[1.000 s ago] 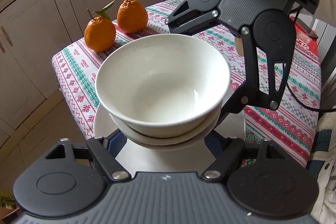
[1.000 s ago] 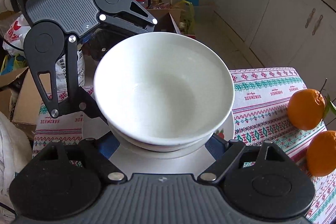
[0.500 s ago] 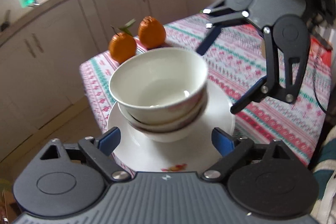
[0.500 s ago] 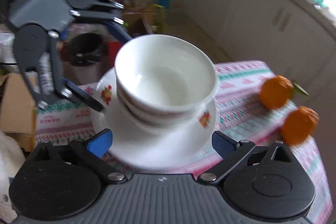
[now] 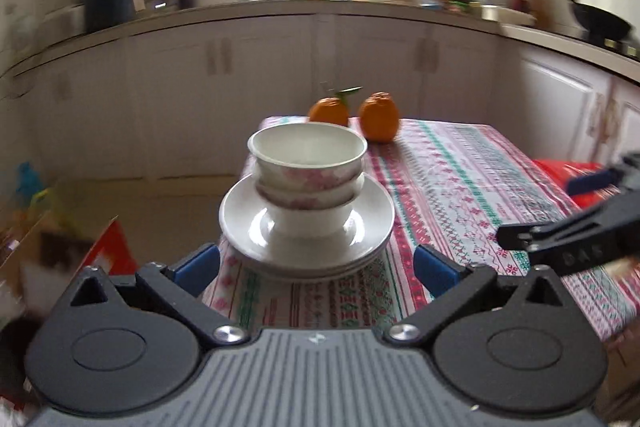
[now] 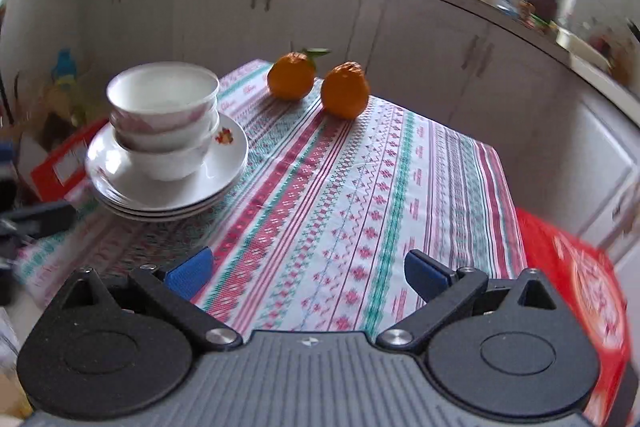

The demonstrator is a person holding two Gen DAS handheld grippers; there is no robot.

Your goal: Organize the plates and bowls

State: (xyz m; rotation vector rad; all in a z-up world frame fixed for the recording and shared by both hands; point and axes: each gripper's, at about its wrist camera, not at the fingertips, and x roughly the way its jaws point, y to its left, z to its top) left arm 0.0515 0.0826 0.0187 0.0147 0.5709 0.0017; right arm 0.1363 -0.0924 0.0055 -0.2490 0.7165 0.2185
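Left gripper [image 5: 316,265] jaws open, holding nothing; stacked bowls [image 5: 307,173] on stacked plates [image 5: 307,233] sit directly ahead, beyond the jaws. Right gripper [image 6: 308,273] jaws open, empty; the stack lies ahead-left on the surface [image 6: 360,195], oranges [image 6: 344,90] farther ahead.

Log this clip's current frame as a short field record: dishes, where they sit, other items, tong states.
bowls: three nested white bowls, upright
plates: stack of white plates under the bowls
location: corner of patterned tablecloth
other items: two oranges behind the stack
left tongs: open, holding nothing
right tongs: open, holding nothing
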